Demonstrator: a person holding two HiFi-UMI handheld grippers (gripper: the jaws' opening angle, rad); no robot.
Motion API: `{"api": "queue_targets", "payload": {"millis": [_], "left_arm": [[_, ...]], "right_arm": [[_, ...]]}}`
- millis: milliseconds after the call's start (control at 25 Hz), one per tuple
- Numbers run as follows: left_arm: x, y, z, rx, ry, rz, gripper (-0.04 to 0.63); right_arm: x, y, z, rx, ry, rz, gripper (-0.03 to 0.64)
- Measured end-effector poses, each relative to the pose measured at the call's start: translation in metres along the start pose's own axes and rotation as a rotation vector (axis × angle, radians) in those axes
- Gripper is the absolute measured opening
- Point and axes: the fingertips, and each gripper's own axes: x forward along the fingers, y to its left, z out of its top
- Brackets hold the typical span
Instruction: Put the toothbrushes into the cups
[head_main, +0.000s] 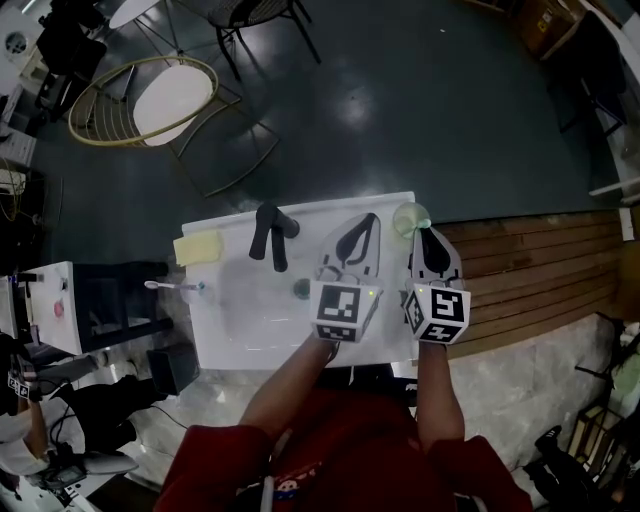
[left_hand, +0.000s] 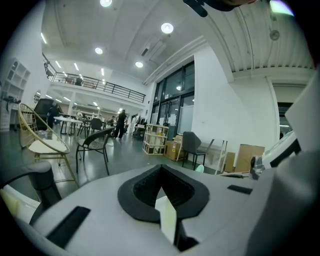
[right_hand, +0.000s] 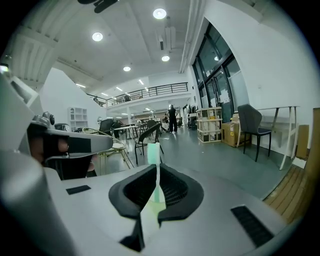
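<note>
I count two grippers, the left gripper (head_main: 368, 222) and the right gripper (head_main: 428, 234), and one white table (head_main: 250, 330). There are two toothbrushes, a green toothbrush (right_hand: 153, 162) and a second toothbrush (head_main: 172, 287), then one pale green cup (head_main: 411, 218) and one small round thing (head_main: 302, 289) I cannot identify. Add one yellow pad (head_main: 197, 247), one black forked object (head_main: 272, 235) and two chairs, a wicker chair (head_main: 150, 100) and a black chair (head_main: 255, 20).
</note>
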Motion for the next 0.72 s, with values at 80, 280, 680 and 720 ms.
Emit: {"api": "queue_targets", "payload": {"millis": [80,280,680,720], "left_arm": [[0.0,0.0,0.0,-0.001,-0.001,0.0,0.028],[0.001,-0.002,0.0,-0.002,-0.002,0.001,0.028],[-0.005,-0.01,0.004,0.003,-0.009,0.003,0.028],[-0.006,-0.011,0.005,0.005,-0.009,0.004,0.028]], "right_arm": [[0.0,-0.001,0.0,0.001,-0.001,0.0,0.044],[-0.001,-0.006,-0.001,0.02,-0.005,-0.024,0.044],[-0.007,-0.005,0.003,0.005,-0.007,-0.035,0.046],[-0.008,-0.004,0.003,0.002,-0.007,-0.032,0.046]]}}
